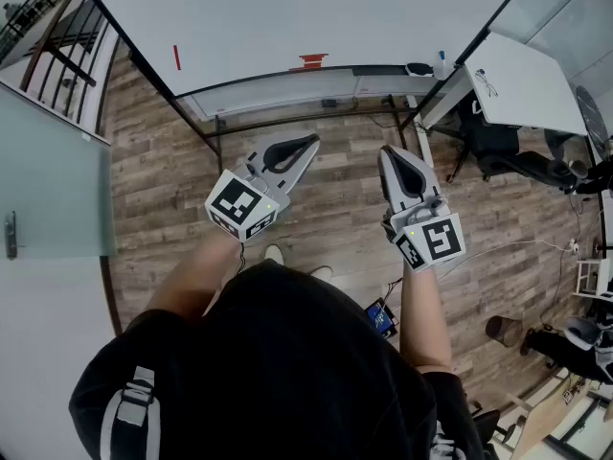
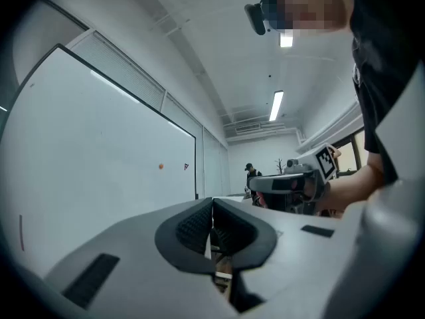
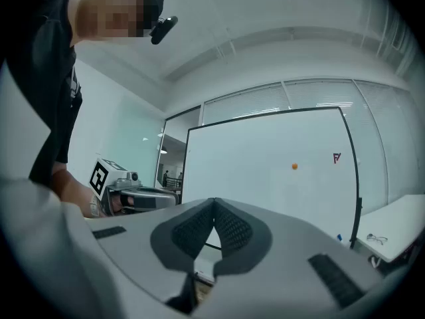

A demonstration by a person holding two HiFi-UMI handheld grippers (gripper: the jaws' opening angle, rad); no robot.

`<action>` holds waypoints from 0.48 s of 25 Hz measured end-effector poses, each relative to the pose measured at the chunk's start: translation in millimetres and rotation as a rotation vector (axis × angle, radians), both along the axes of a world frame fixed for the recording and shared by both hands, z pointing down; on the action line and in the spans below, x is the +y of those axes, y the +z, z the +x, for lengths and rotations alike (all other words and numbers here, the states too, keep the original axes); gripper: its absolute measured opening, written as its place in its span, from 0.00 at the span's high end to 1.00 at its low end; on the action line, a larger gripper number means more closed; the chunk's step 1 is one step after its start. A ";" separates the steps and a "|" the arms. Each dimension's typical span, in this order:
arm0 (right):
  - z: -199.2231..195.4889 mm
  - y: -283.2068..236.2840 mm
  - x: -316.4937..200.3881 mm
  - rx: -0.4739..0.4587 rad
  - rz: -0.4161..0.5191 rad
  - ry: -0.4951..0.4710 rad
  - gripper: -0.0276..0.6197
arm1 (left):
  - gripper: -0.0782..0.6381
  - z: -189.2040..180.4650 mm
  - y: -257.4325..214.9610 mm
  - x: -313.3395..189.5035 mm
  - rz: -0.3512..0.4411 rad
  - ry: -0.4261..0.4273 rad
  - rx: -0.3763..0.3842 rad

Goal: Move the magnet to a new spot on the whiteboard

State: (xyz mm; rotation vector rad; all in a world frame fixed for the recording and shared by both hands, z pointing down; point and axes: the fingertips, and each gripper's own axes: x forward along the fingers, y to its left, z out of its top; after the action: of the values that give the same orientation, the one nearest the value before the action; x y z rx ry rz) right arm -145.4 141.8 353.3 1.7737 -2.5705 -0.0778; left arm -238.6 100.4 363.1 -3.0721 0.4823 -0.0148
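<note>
Magnet (image 3: 294, 166), a small orange dot, sits on the whiteboard (image 3: 252, 178) near a red mark (image 3: 337, 157). We hold the left gripper (image 2: 212, 203) and right gripper (image 3: 214, 202) well apart from it, fingers together, empty.

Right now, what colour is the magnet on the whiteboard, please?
The magnet is orange, clearest in the right gripper view.

We see our left gripper (image 2: 212, 206), jaws together with nothing between, the whiteboard (image 2: 99, 158) to our left, a small orange magnet (image 2: 161, 167) near its right edge, the right gripper (image 2: 255, 182) at our right
</note>
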 end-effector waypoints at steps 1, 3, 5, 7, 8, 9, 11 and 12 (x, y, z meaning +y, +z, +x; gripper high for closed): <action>-0.2 0.3 0.8 0.003 0.000 0.000 0.95 | 0.88 0.7 1.2 0.7 -0.001 0.003 -0.001; -0.8 1.1 2.5 0.008 0.000 -0.002 0.95 | 0.88 1.9 3.2 2.4 -0.004 0.006 0.000; -2.1 2.4 5.0 0.010 -0.001 -0.006 0.95 | 0.88 2.1 4.5 5.0 -0.004 0.006 0.004; -3.2 5.6 9.4 0.003 -0.008 -0.016 0.95 | 0.88 1.8 6.5 10.2 -0.005 0.001 0.003; -2.1 7.7 12.5 0.000 -0.012 -0.020 0.95 | 0.88 3.3 7.9 13.6 -0.007 -0.001 0.000; 0.6 9.5 15.7 -0.003 -0.016 -0.023 0.95 | 0.88 6.4 9.1 16.7 -0.008 -0.001 -0.003; 7.6 12.0 21.6 -0.010 -0.020 -0.024 0.95 | 0.88 14.7 10.0 21.7 -0.008 0.003 -0.009; 10.0 12.9 24.9 -0.013 -0.021 -0.025 0.95 | 0.88 18.2 10.1 24.4 -0.007 0.004 -0.011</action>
State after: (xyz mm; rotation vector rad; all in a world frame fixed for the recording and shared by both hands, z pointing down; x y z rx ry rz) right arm -135.4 166.6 366.2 1.7412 -2.5930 -0.0402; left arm -220.4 124.8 373.2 -3.0783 0.4764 -0.0334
